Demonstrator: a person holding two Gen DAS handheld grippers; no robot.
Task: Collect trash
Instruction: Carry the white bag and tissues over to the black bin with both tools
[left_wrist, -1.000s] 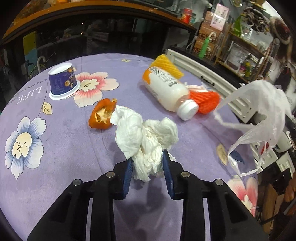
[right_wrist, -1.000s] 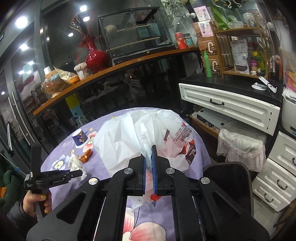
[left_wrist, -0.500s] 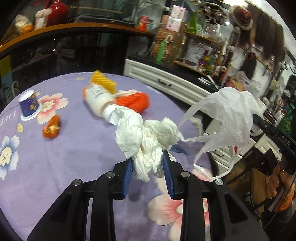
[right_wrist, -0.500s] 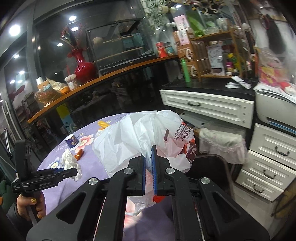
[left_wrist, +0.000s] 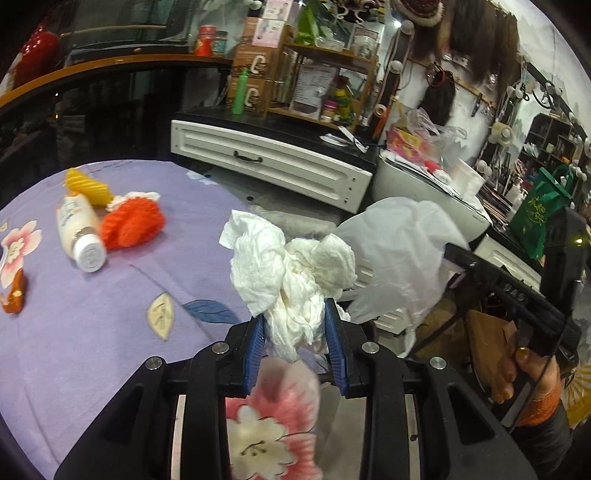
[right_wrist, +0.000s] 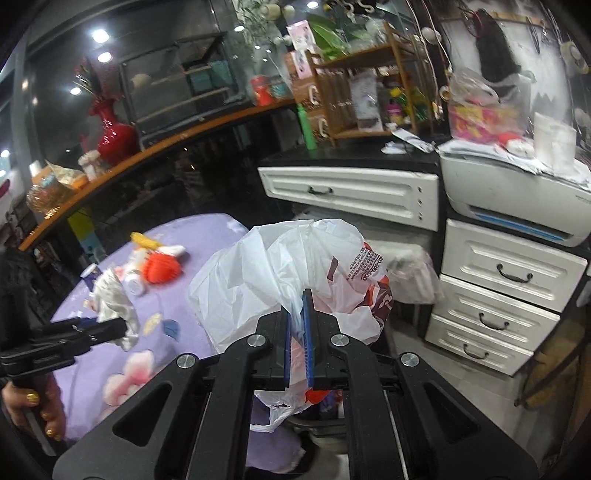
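Observation:
My left gripper is shut on a crumpled white paper towel, held above the right edge of the purple floral table. Just right of it hangs a white plastic bag, pinched by its rim in my right gripper, which is shut on it beyond the table edge. In the right wrist view the bag billows above the jaws, and the left gripper with the paper towel comes in from the left. On the table lie a white bottle, an orange foam net, a yellow foam net and an orange wrapper.
A white drawer cabinet with a black top stands behind the table, with a printer and more white drawers to its right. A wooden shelf of bottles sits on the cabinet. A hand grips the right tool's handle.
The left gripper carried the paper towel rightward off the table's middle to the bag. The right gripper brought the bag down and out past the table edge. Both grips stayed as they were.

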